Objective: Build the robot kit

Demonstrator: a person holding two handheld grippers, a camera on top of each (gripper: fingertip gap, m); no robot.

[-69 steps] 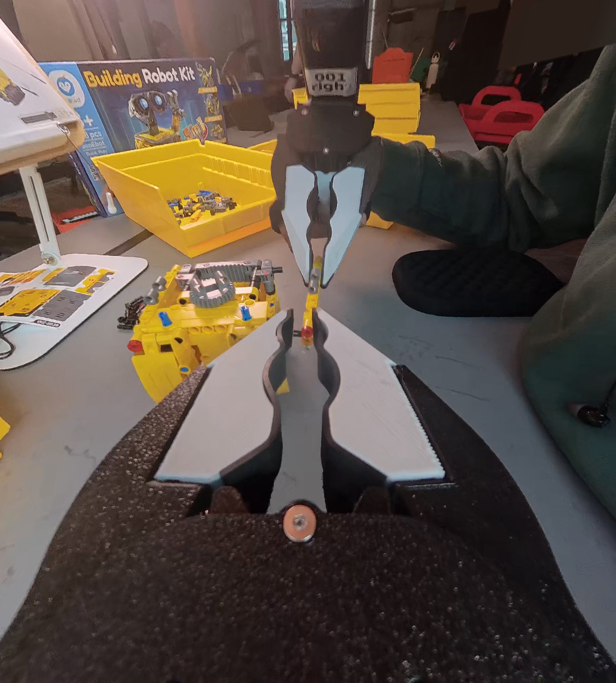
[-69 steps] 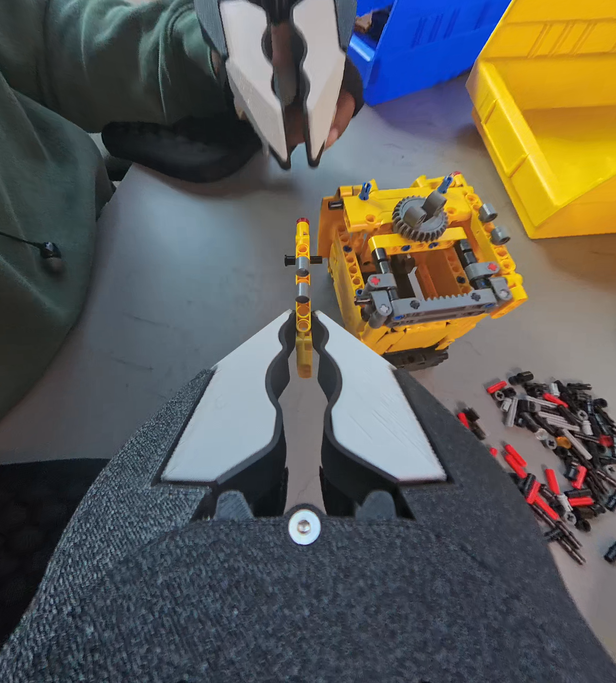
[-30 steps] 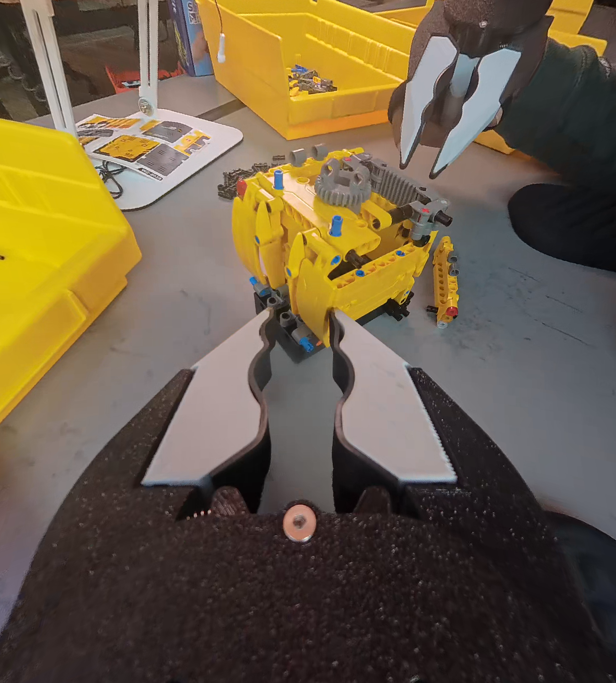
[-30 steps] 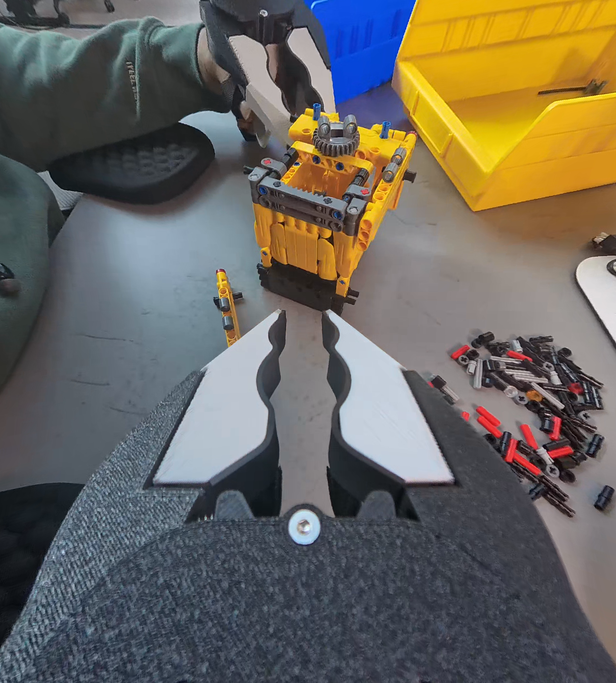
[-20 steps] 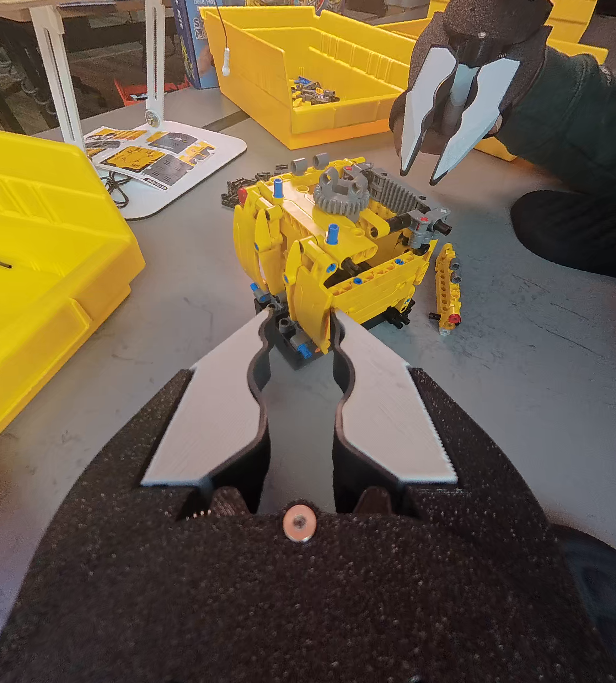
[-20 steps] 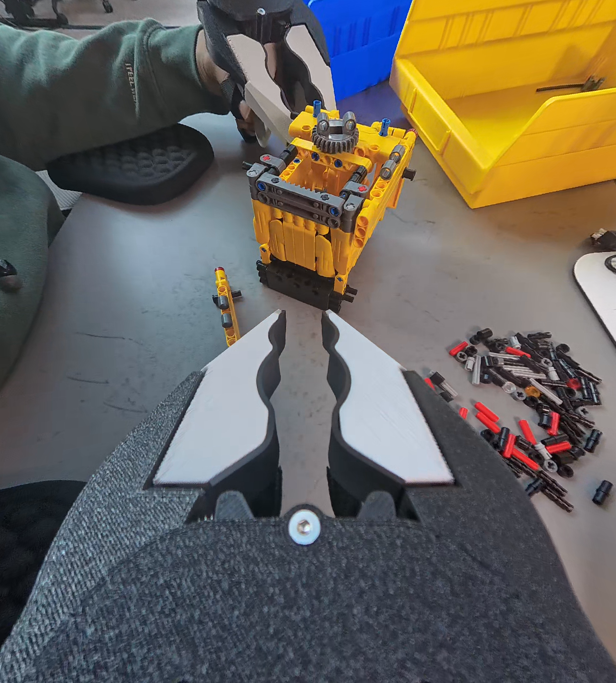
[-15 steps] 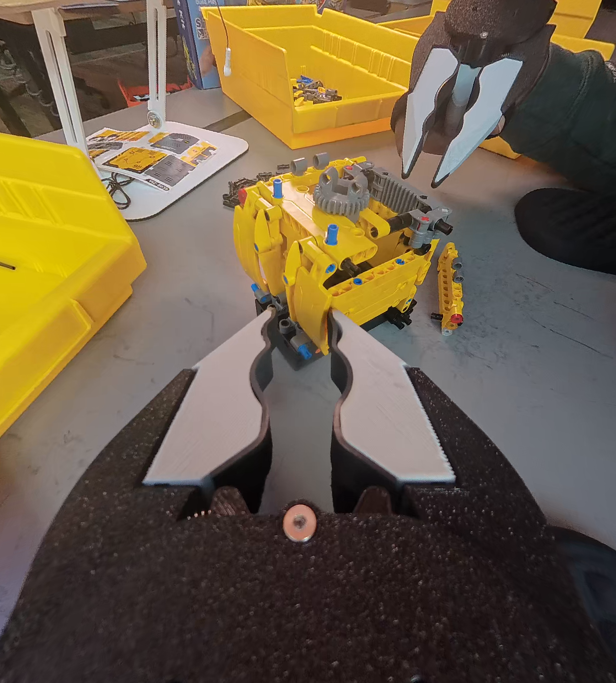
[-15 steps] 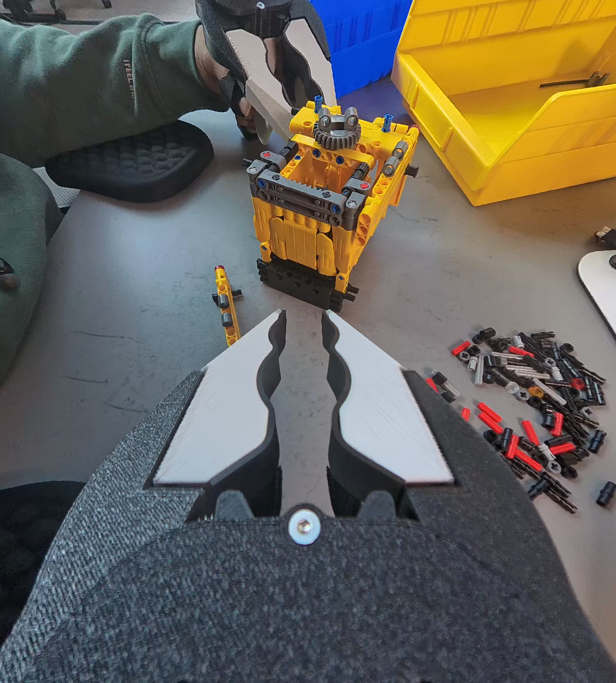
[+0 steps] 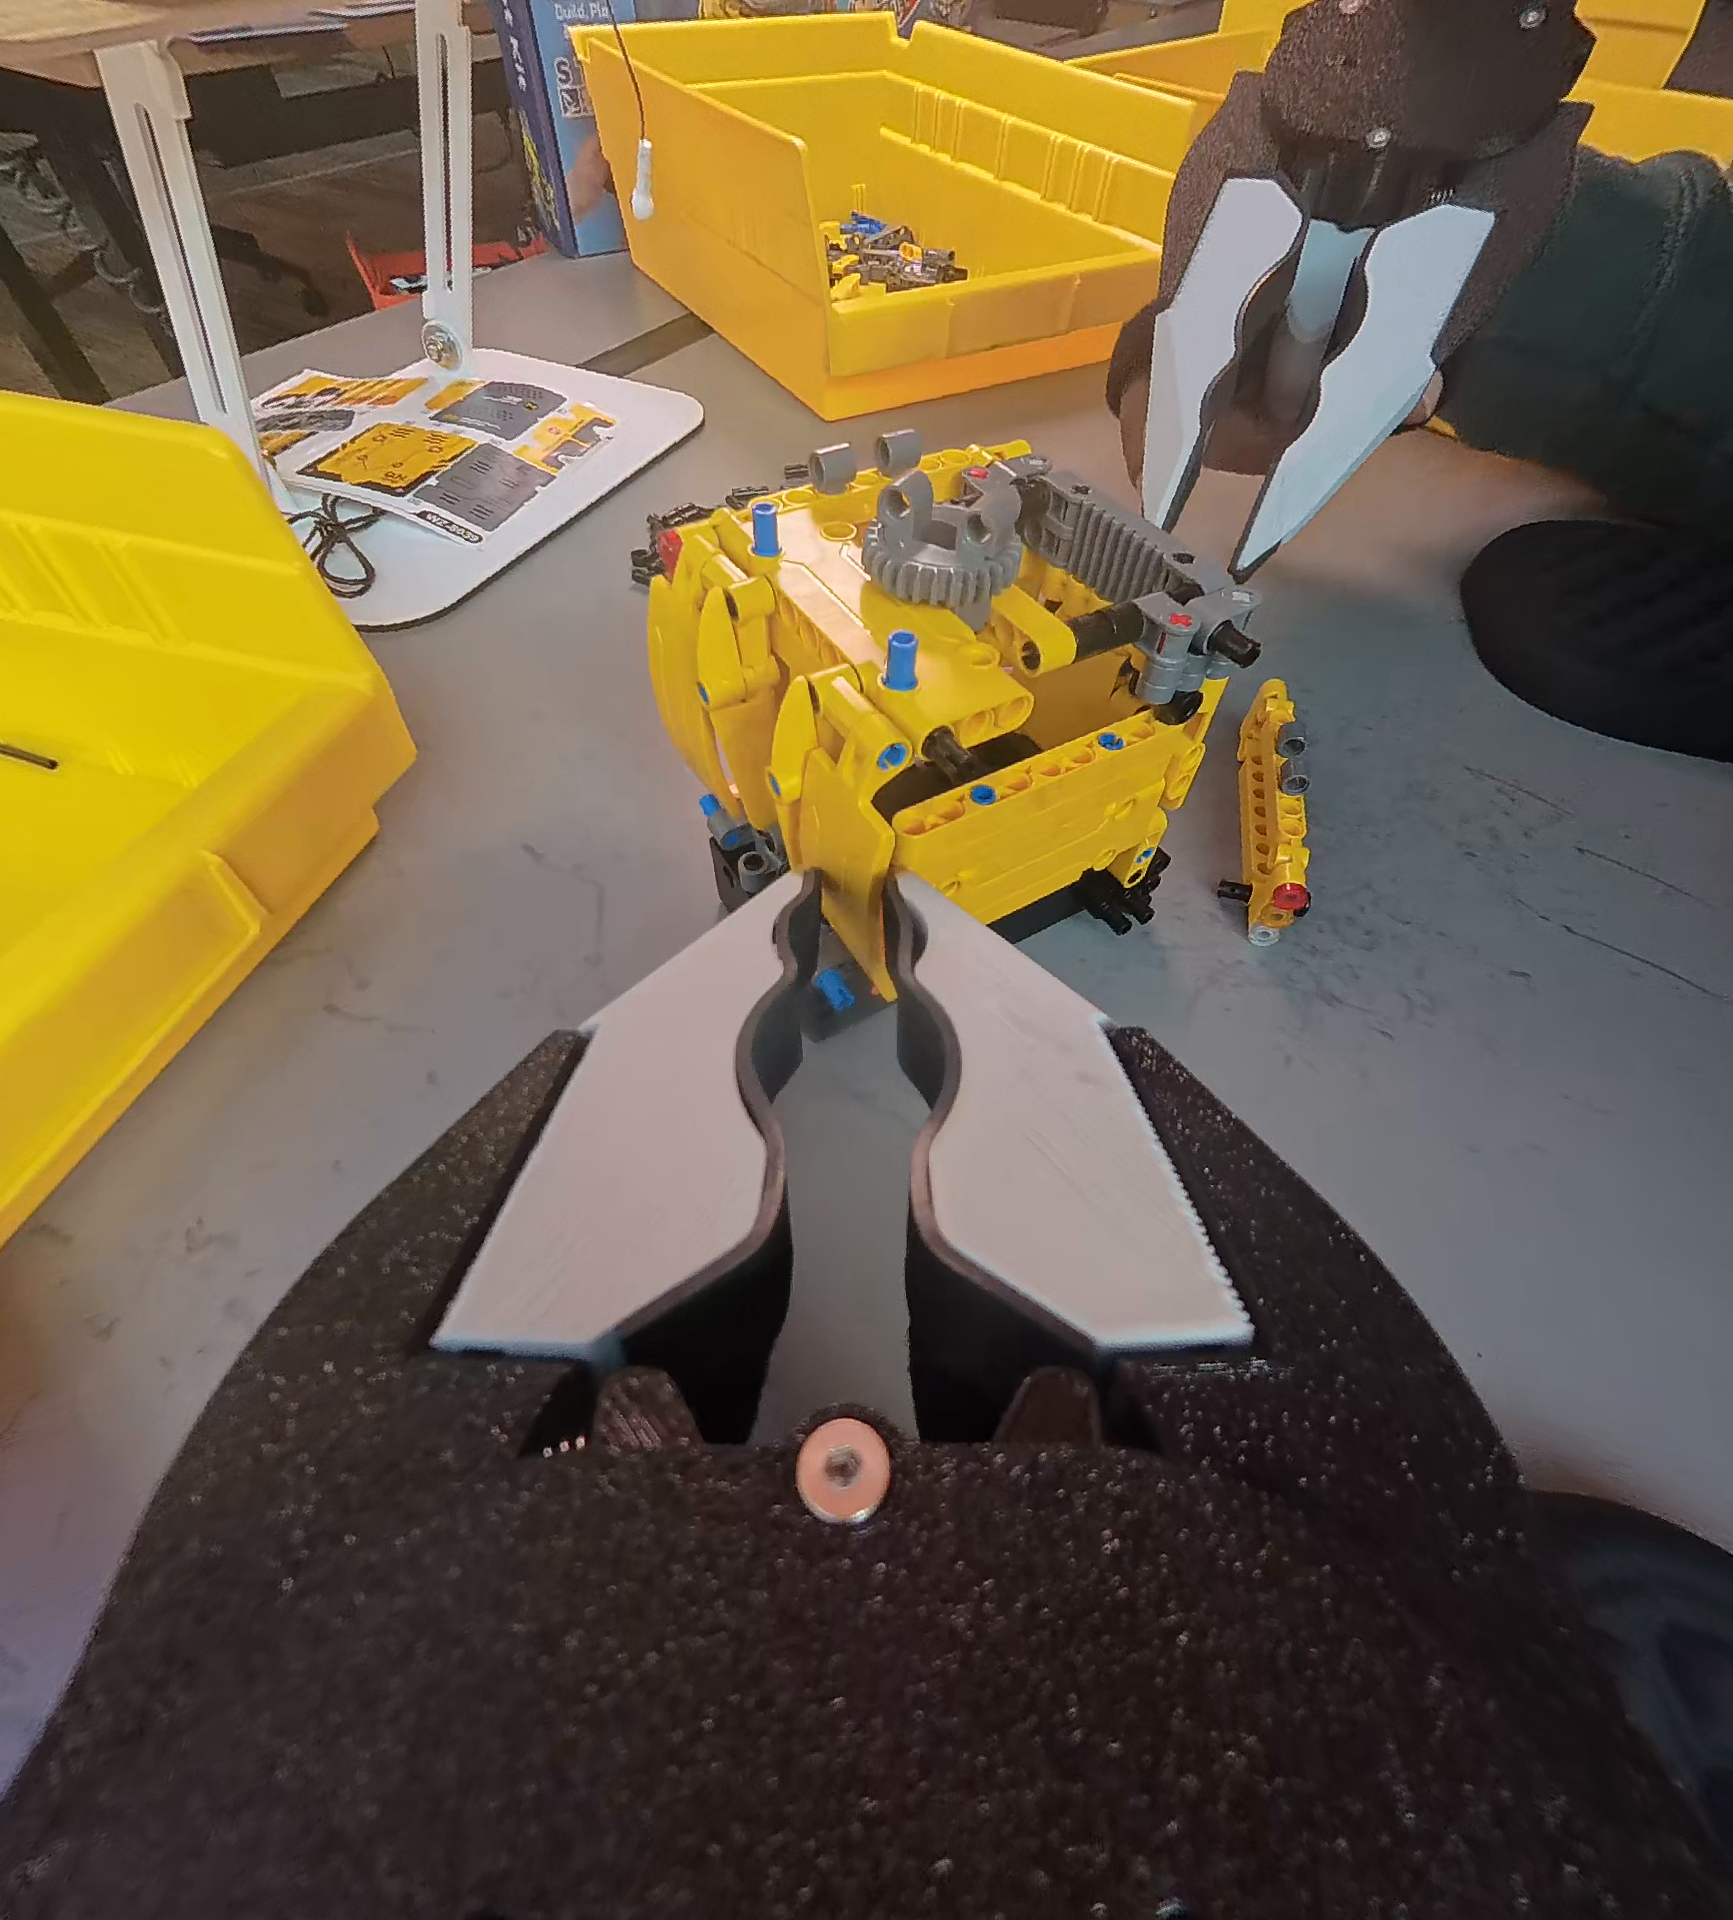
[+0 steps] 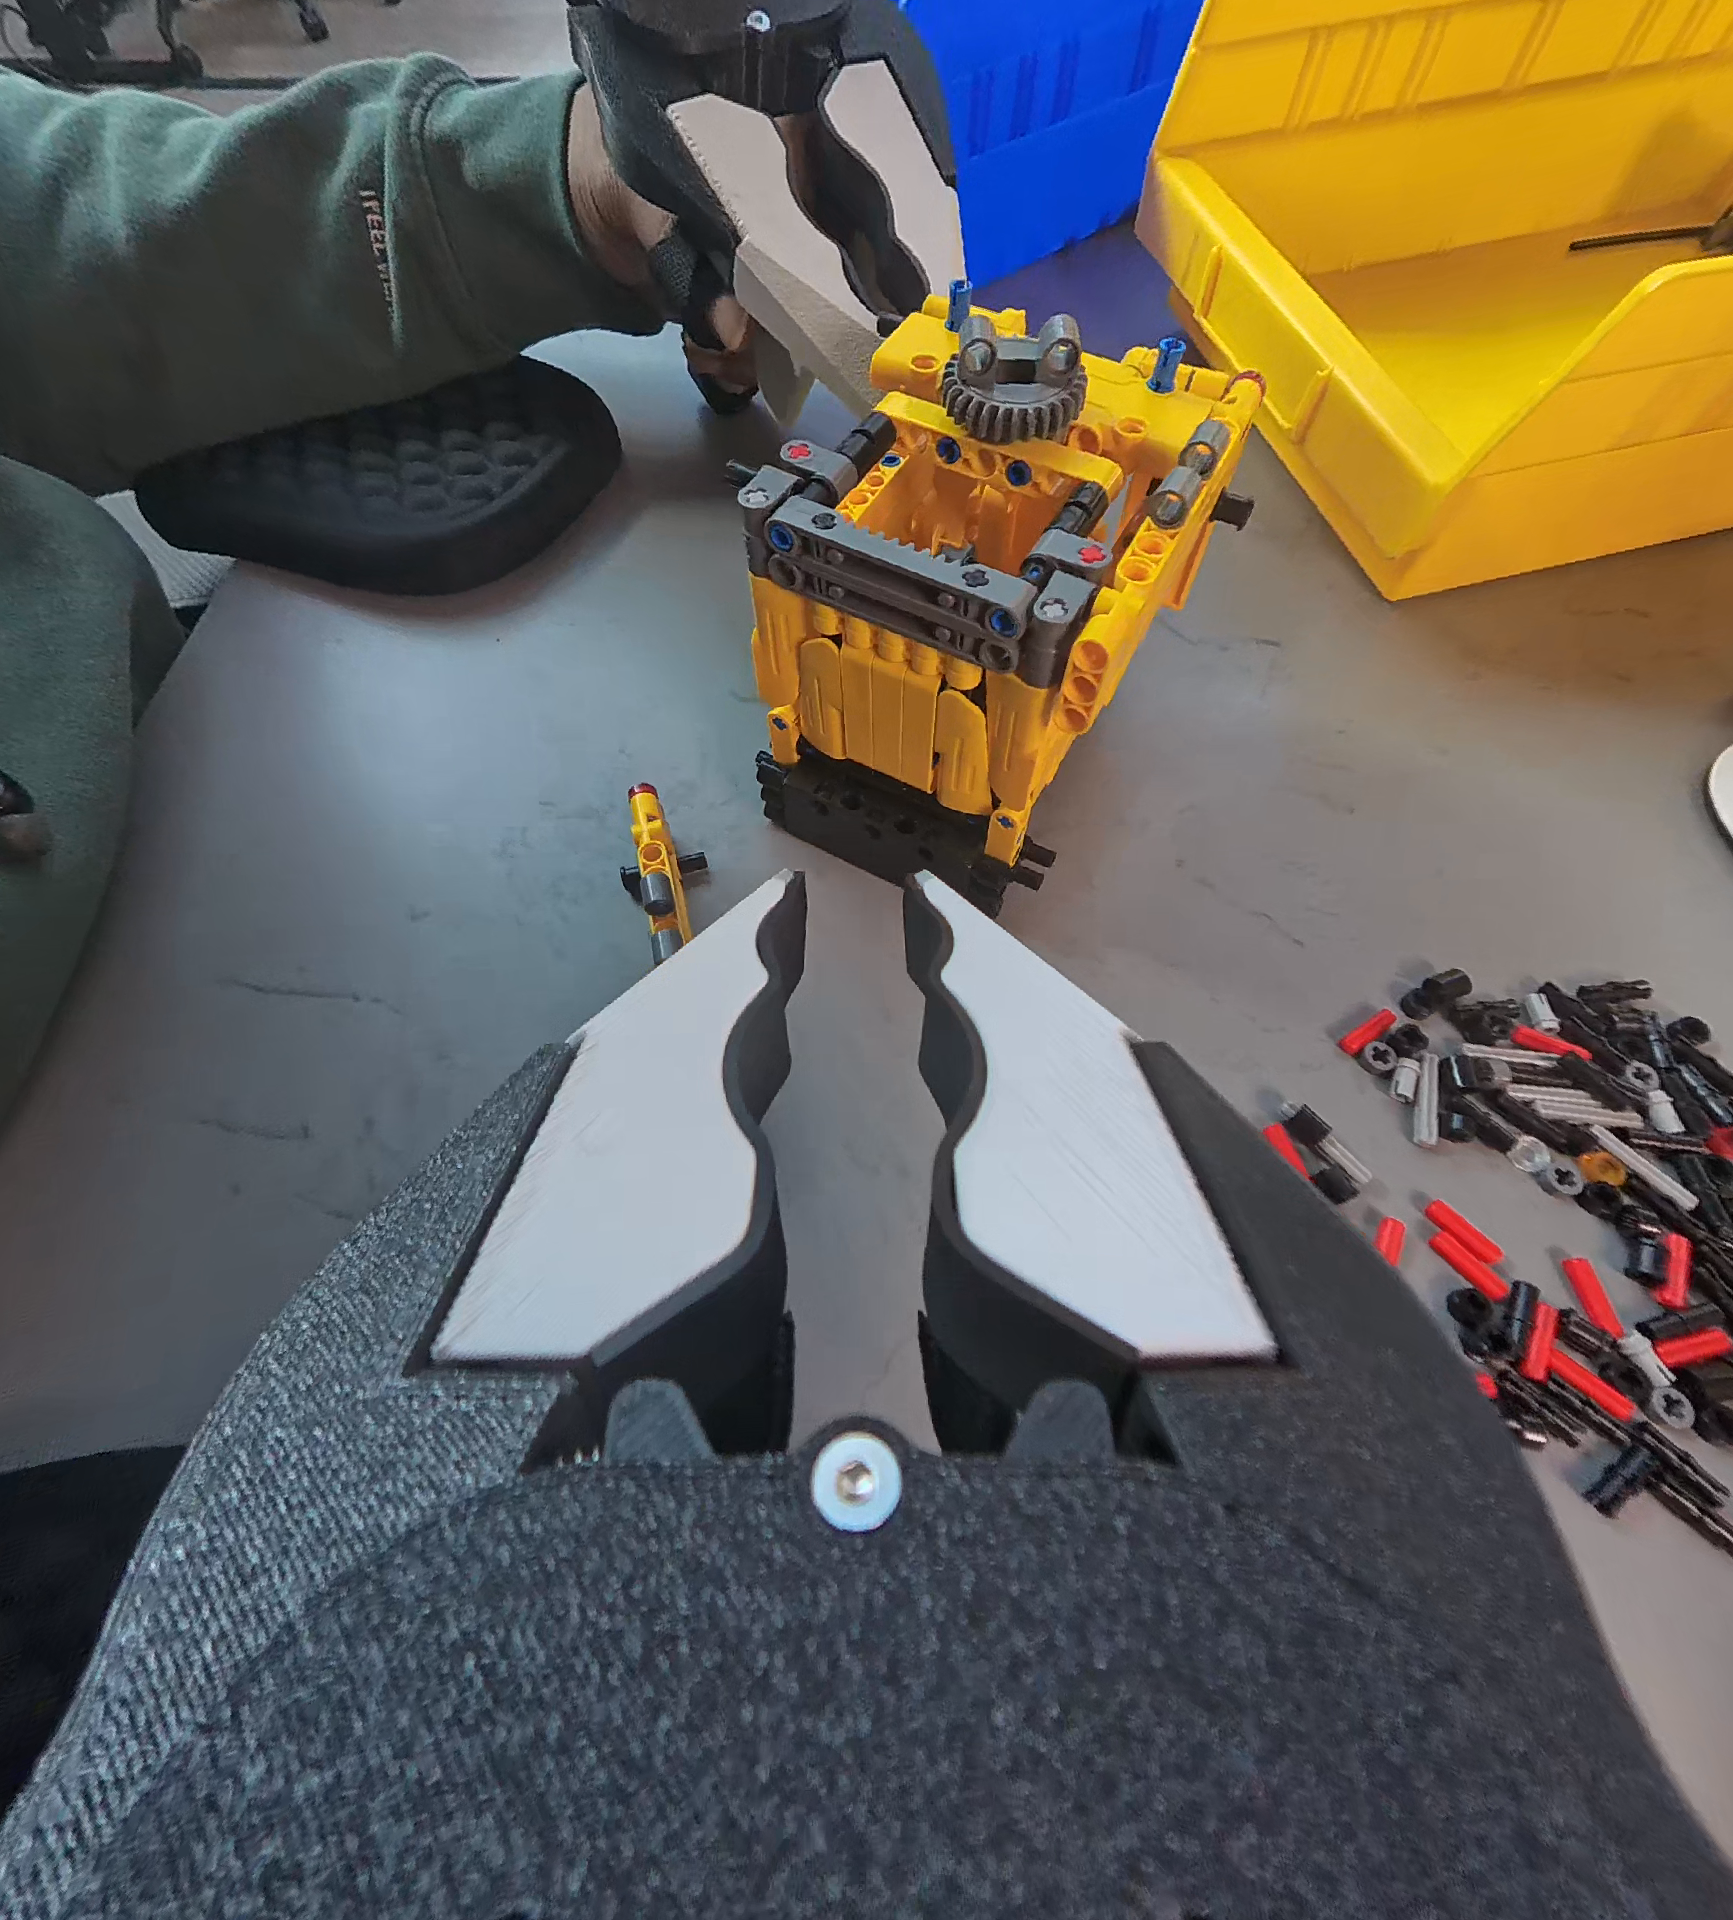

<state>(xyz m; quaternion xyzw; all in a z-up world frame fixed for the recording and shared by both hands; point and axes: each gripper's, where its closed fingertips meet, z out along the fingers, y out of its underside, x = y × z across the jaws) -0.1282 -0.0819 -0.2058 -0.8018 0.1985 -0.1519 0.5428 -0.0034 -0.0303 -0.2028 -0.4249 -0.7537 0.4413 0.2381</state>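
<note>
Left wrist view: left hand-held gripper (image 9: 851, 904) clamped on yellow panel of brick model (image 9: 945, 707) | right hand-held gripper (image 10: 854, 883) parted, empty, just short of model | loose yellow beam (image 9: 1269, 805) lies unattached beside model on tabletop (image 9: 1464, 1091).

Your two wrist cameras face each other low and close across the table (image 9: 1464, 1143), sharing the yellow brick model (image 9: 945, 748).
</note>
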